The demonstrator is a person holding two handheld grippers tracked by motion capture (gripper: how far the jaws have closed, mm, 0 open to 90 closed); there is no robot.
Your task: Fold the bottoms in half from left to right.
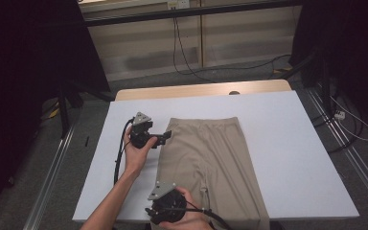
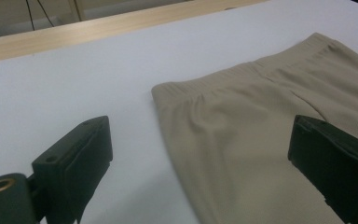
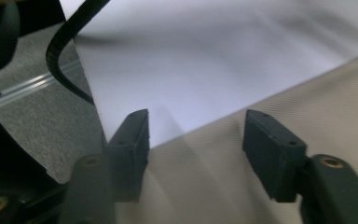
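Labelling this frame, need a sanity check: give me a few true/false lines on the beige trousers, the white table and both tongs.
1. The beige fabric trousers lie flat on the white table. True.
2. The left tongs are clamped on the waistband. False: jaws wide apart, astride the waistband corner.
3. The right tongs are at the trousers' left edge, near the table's front. True.
4. The trousers are folded in a square. False: spread lengthwise.
5. The right tongs pinch the fabric. False: jaws apart over it.

A white table top (image 1: 278,143) is laid over a wooden board (image 1: 201,89), grey carpet (image 1: 28,191) and metal rails (image 1: 52,167) are seen around it, and black cables (image 1: 182,52) are hung behind.
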